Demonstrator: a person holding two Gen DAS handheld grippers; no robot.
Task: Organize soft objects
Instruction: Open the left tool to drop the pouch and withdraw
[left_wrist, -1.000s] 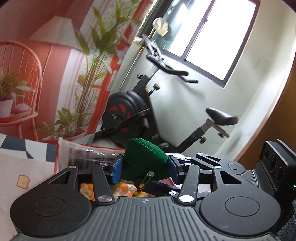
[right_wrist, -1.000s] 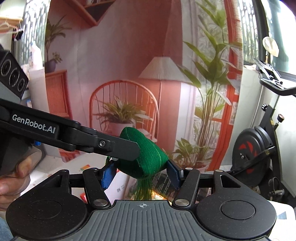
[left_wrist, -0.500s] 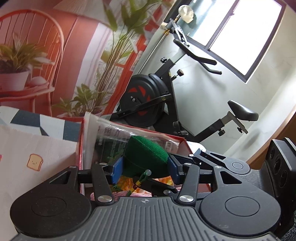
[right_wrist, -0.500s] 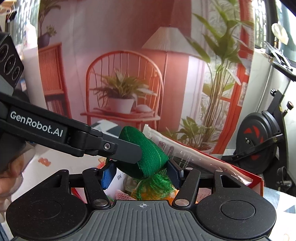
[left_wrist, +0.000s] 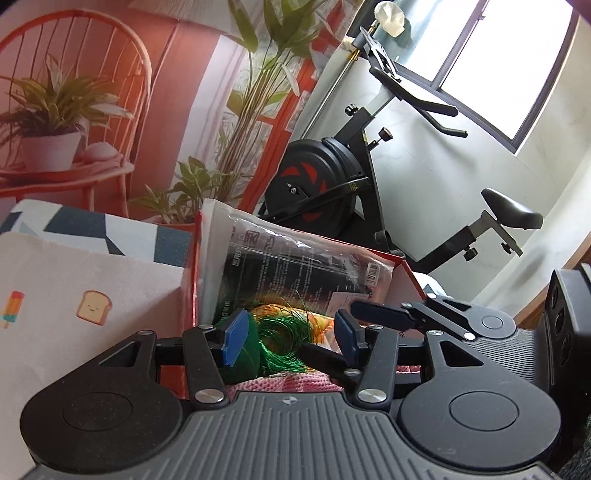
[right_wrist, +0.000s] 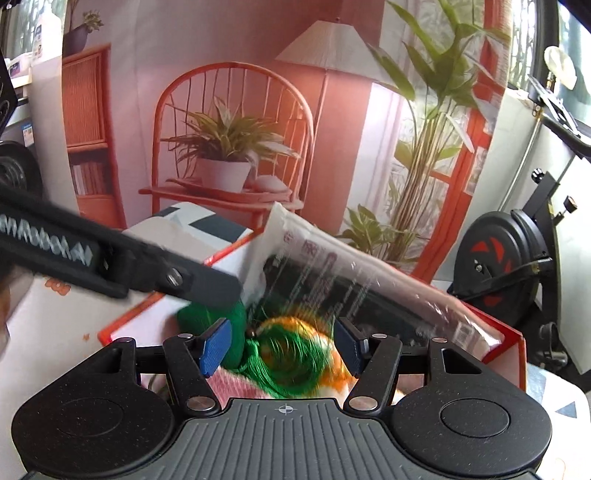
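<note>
Both grippers over red box (left_wrist: 410, 271), jaws spread wide, gripping nothing. Left gripper (left_wrist: 291, 338) and right gripper (right_wrist: 282, 345) both released. Green pouch (left_wrist: 242, 360) lies inside box, low at near-left side, touching left gripper's left pad, tassel (right_wrist: 286, 360) splayed over orange item and pink knit (right_wrist: 236, 382) beneath. Looks like drop-off done: soft thing sits among other soft things. Plastic-wrapped packet (left_wrist: 295, 258) leans against far wall, overhanging rim, crowds back half. Free room only near front edge; lift straight up to clear.
</note>
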